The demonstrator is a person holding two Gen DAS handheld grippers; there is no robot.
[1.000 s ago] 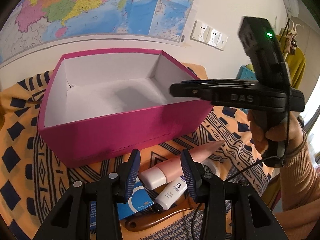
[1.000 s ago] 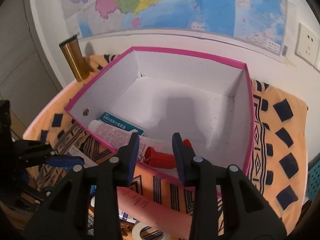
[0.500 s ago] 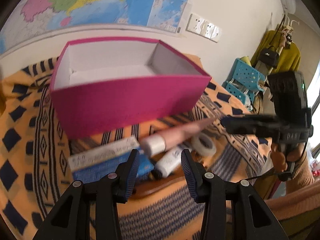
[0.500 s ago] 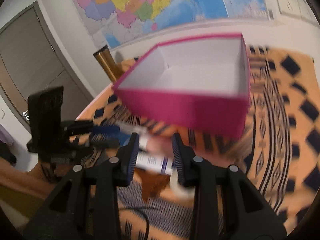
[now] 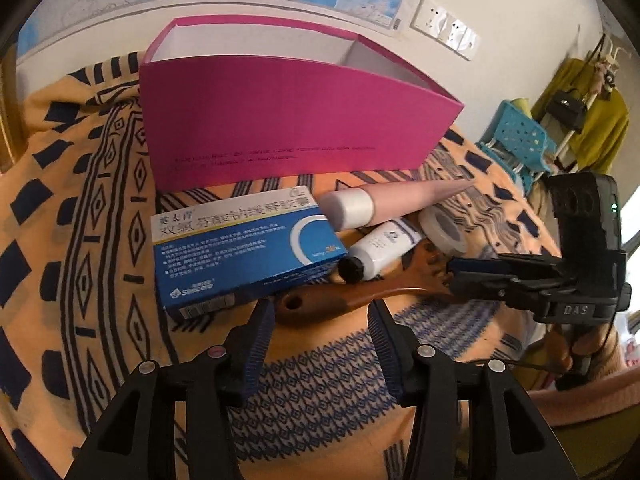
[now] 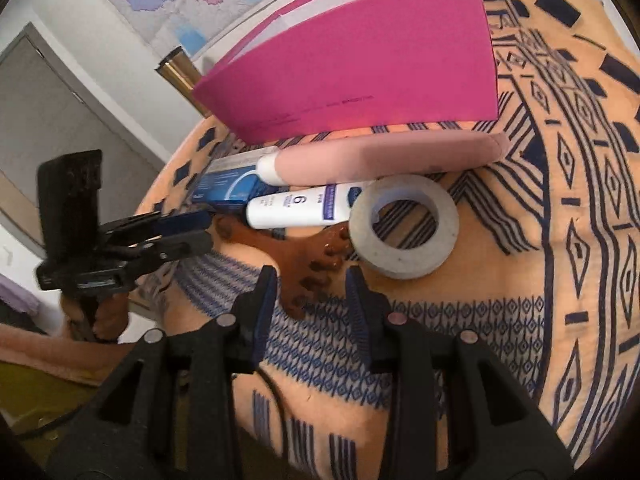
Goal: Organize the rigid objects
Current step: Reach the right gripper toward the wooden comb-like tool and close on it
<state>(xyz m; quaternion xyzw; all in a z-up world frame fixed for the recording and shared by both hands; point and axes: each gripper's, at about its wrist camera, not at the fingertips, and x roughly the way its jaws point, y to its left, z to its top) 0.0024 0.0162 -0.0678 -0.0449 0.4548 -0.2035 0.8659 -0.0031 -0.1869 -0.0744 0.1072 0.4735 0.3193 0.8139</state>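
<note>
while both grippers hang over the cluster in front of the pink box [image 5: 296,120], nothing is held yet: the left gripper [image 5: 320,320] has its jaws opening with only cloth and the handle end of the wooden comb [image 5: 352,298] just ahead of them, and the right gripper [image 6: 310,284] stands part open and empty above the comb's toothed end [image 6: 308,276]. the comb lies nearest the person, well short of the box's front wall, with the blue medicine carton [image 5: 244,252], white tube [image 5: 376,254], pink tube [image 5: 392,200] and tape roll [image 6: 404,226] between it and the box. the step in hand looks like picking the comb (the outermost piece, so the easiest to free). a good grasp would come down across the narrow handle, jaws square to it, clear of the carton's edge that touches it. the lift should go straight up first, since the white tube rests against the comb. the box's front wall is tall, so the load must rise above its rim before crossing; the patterned cloth [image 6: 560,240] beside the box is bare and gives the right gripper room to stand aside
</note>
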